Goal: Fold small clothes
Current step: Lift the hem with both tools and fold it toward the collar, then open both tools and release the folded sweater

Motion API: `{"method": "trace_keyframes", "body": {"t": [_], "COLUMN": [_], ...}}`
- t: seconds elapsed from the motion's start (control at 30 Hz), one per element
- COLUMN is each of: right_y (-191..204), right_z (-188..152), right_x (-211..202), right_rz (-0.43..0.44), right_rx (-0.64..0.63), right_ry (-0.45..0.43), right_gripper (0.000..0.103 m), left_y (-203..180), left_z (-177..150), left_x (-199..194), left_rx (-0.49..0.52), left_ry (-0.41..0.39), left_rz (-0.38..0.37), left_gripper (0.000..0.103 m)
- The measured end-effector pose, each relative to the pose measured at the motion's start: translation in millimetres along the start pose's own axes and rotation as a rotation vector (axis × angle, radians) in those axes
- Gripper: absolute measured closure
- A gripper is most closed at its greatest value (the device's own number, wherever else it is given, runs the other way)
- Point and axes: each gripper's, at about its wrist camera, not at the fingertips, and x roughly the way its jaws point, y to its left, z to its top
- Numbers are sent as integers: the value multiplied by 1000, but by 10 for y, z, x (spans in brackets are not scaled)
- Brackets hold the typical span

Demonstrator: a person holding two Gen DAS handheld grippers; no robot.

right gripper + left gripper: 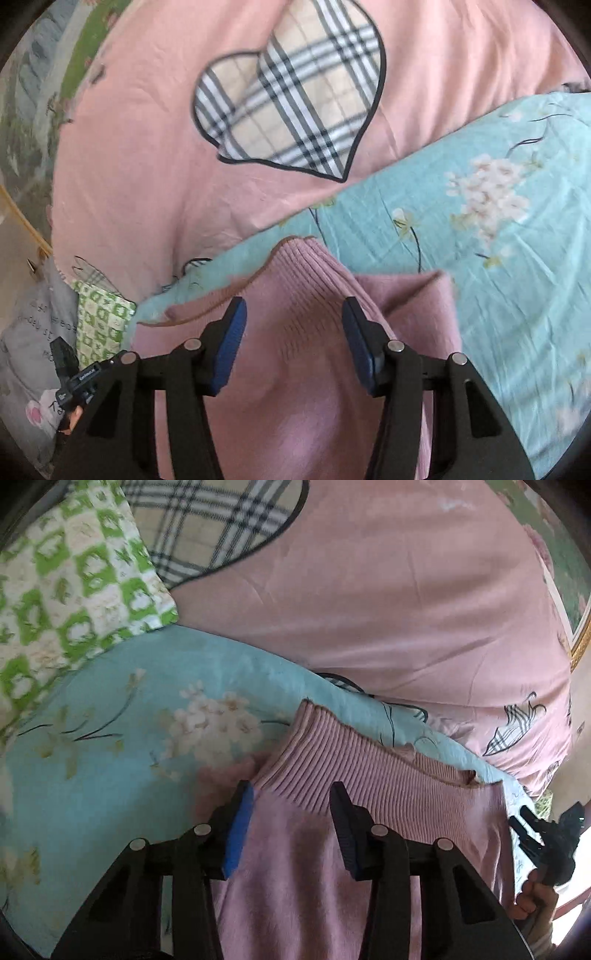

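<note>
A small pink knit garment (332, 849) with a ribbed hem (369, 764) lies on a light blue floral quilt (110, 775). My left gripper (291, 794) is open, its fingers straddling the ribbed hem. In the right wrist view the same garment (295, 387) has its ribbed end (303, 280) bunched into a raised fold. My right gripper (293, 310) is open over that fold, with the fabric between its blue pads (229, 343). The right gripper also shows at the right edge of the left wrist view (524, 830).
A pink bedsheet (147, 166) with a plaid heart patch (291, 110) lies beyond the quilt. A green-and-white checked pillow (74, 583) sits at the far left. A grey cloth (29, 332) and the bed edge are at the left of the right wrist view.
</note>
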Motion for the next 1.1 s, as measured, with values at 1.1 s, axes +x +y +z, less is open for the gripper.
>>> {"method": "trace_keyframes", "body": {"t": [1.1], "right_y": [62], "right_z": [-1417], "right_x": [-1433], "right_rz": [4], "right_rx": [101], "right_ry": [7], "right_gripper": [44], "left_y": [236], "left_z": [-2144], "left_x": [-1276], "left_rx": [-393], "left_ry": [75], "left_rz": [-85], "left_gripper": [24]}}
